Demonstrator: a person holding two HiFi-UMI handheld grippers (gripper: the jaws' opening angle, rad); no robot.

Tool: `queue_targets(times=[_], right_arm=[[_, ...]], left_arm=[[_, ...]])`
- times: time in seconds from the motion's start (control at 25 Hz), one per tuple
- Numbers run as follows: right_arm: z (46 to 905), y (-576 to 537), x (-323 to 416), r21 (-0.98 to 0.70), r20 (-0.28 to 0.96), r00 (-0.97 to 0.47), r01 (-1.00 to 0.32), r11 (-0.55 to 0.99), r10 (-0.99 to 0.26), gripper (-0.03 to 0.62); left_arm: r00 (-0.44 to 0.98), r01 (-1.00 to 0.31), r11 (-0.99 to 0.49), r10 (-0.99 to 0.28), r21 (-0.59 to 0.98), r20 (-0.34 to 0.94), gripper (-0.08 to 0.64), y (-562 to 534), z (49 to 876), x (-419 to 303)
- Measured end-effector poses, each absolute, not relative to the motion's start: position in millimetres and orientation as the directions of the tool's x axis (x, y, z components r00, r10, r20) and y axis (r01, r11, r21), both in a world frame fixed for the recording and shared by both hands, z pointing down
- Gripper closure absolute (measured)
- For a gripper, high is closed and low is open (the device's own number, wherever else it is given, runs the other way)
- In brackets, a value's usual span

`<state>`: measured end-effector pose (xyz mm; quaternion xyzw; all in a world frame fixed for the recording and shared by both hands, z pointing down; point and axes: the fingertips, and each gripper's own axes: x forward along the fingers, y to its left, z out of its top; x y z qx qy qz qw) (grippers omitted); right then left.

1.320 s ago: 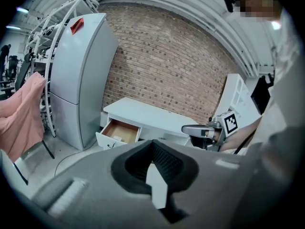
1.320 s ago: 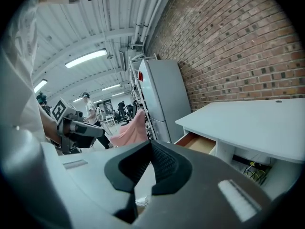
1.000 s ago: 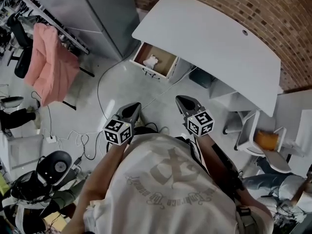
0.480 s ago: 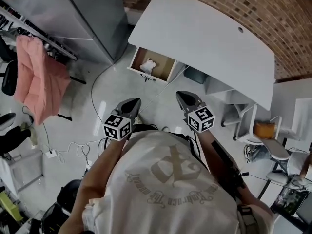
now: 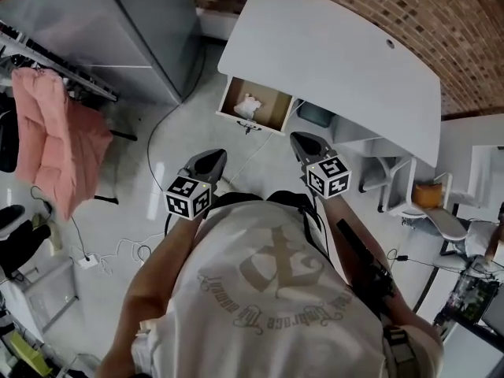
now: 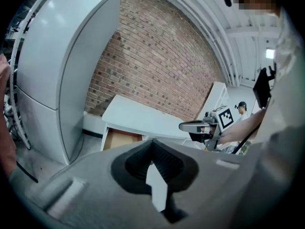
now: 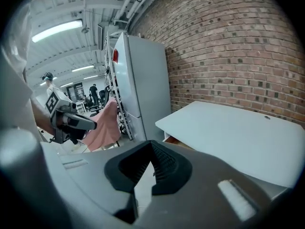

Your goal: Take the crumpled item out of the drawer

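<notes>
**A:** So, where is the crumpled item (image 5: 249, 105)?

**B:** It's ahead of both claws and well apart from them. It lies in the open drawer (image 5: 273, 110), which sticks out from under the near edge of the surface (image 5: 339, 61). It rests on the bare wooden bottom, a little toward the left claw's side.

**A:** And the claws?

**B:** The left claw (image 5: 207, 164) is pressed together, tips meeting, with nothing between them. The right claw (image 5: 305, 143) is closed and empty too. Either one would have to spread before going in.

**A:** How will the item handle?

**B:** I'd judge it light and soft, paper or tissue going by its white, wrinkled look. It should squash under the pads rather than resist, and it seems neither slippery nor fragile. The best hold is probably across the raised middle of the wad, coming down from above, since the drawer walls look likely to crowd a sideways approach. A pinch on a loose corner might only unfold it or tear it.

**A:** What can't you make out?

**B:** It is tiny in the head view, so I cannot tell its material or whether it is one piece. The left gripper view shows only the drawer's brown inside, with the item hidden behind that claw's body. The right gripper view gives only a sliver of the drawer. The drawer's back end is hidden under the surface.
</notes>
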<state>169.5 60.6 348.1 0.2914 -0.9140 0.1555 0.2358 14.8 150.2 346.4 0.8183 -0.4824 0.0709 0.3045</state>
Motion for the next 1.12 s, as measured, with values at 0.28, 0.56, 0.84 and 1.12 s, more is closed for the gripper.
queue_targets(times=[0.28, 0.56, 0.84, 1.12], right_arm=[[357, 54, 143, -0.103, 0.583, -0.688, -0.590, 0.801, -0.432, 0.584], [372, 37, 120, -0.091, 0.621, -0.694, -0.525, 0.846, -0.364, 0.584], [408, 8, 100, -0.108, 0.668, -0.680, -0.491, 0.865, -0.302, 0.584], [458, -20, 90, -0.132, 0.729, -0.643, -0.470, 0.873, -0.236, 0.584]], left_arm=[[0.525, -0.823, -0.336, -0.759, 0.459, 0.386, 0.557, 144, 347, -14], [0.502, -0.828, -0.296, -0.769, 0.476, 0.396, 0.557, 132, 353, -21], [0.488, -0.836, -0.263, -0.757, 0.481, 0.434, 0.557, 110, 357, -28], [0.475, -0.846, -0.227, -0.730, 0.482, 0.491, 0.557, 80, 374, -23]])
